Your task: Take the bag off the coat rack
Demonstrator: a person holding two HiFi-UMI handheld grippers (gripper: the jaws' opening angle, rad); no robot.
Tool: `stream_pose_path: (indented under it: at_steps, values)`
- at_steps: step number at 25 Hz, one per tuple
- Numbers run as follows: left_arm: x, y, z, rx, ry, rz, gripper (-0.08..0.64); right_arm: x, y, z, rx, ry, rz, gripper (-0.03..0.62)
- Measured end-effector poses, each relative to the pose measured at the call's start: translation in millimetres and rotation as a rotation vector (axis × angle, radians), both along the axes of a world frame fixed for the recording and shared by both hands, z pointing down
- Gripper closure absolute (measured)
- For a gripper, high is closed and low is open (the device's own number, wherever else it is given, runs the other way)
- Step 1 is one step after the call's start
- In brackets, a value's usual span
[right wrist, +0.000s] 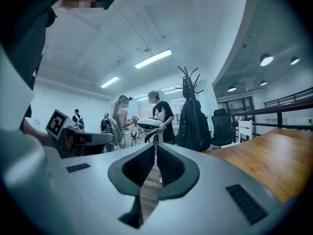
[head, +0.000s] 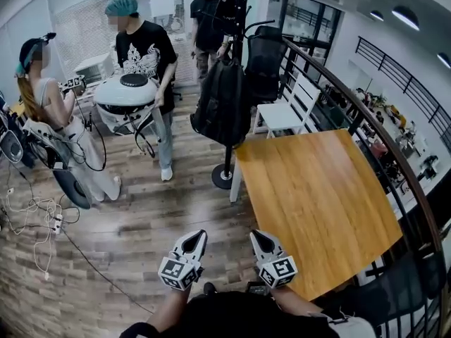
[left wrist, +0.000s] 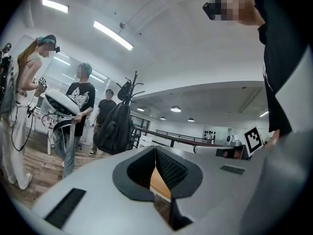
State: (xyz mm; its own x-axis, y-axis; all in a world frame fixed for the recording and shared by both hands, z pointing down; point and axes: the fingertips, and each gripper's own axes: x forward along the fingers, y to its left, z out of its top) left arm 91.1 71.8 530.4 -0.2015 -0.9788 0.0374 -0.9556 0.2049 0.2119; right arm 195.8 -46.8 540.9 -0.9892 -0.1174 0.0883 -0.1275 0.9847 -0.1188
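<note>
A wide room with a plank floor (head: 134, 224) fills the head view. A bench (head: 317, 203) runs off to the right, and three bystanders with their own gear are in the upper left, none of them in my path. The rack (head: 227, 157) stands at upper centre, its round foot just beside the bench's near corner. The bag (head: 220, 104) hangs high on it against the pole. It is a black backpack, slack and full-looking, with its long axis upright and its bottom well clear of the floor. My left gripper (head: 197, 234) and right gripper (head: 256, 234) sit at the bottom centre of the frame, side by side and pointing up the frame toward the rack. Both have their jaws together with nothing between them. The bag lies straight ahead and well apart from both. It shows left of the jaws in the left gripper view and right of them in the right gripper view, so I judge it sits between the two lines and neither hand is clearly nearer. I can't make out its top loop or the hook carrying it. I expect to close the distance first, then open the jaws and lift the bag upward off the rack.
</note>
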Motion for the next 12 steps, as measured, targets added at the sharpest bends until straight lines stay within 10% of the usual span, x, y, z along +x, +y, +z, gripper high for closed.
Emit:
stream_pose_path:
  at_steps: [12]
  values:
    - [-86.6, -21.5, 1.1, -0.004, 0.028, 0.01, 0.544, -66.7, -21.3, -4.0, -0.01, -0.017, 0.043, 0.552]
